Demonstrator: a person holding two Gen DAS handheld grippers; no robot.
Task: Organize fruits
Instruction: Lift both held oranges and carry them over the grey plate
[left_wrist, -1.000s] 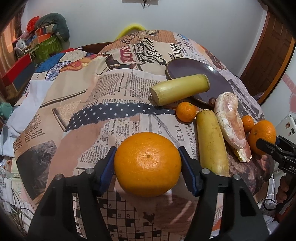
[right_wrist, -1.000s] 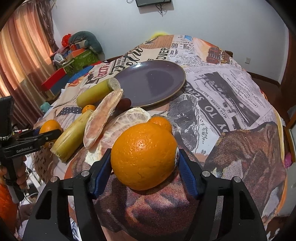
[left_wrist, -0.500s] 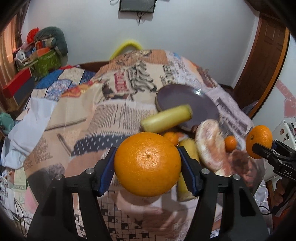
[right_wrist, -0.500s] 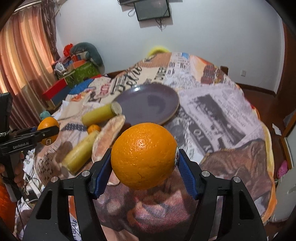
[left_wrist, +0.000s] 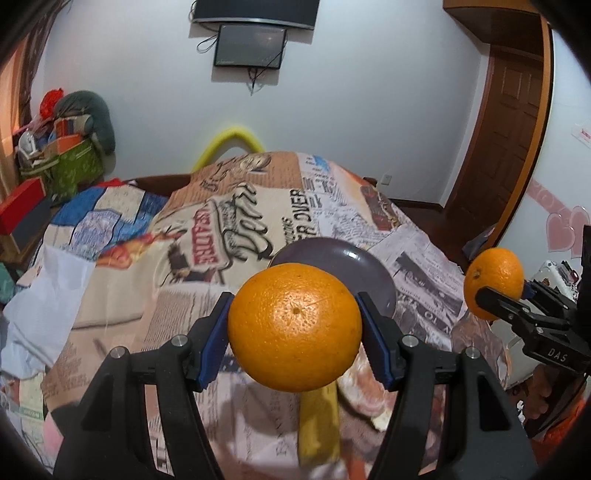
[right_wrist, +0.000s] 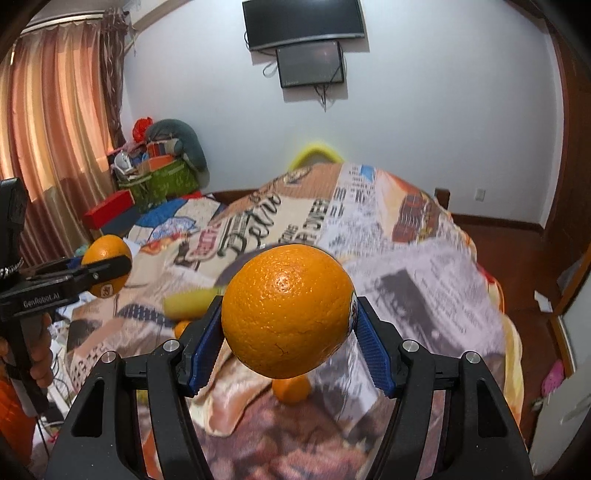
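Each gripper, left (left_wrist: 294, 325) and right (right_wrist: 286, 325), was clamped half-wide on an orange (left_wrist: 294, 326) held above the table, presumably bound for the far plate (left_wrist: 347, 266).

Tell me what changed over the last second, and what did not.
Both grippers rose off the table, each carrying its orange up with it: the left gripper its orange, the right gripper its orange. A second ago both oranges sat low against the tablecloth; now they hang clear above it. Nothing was taken or released. The purple plate and the other fruit kept their places.
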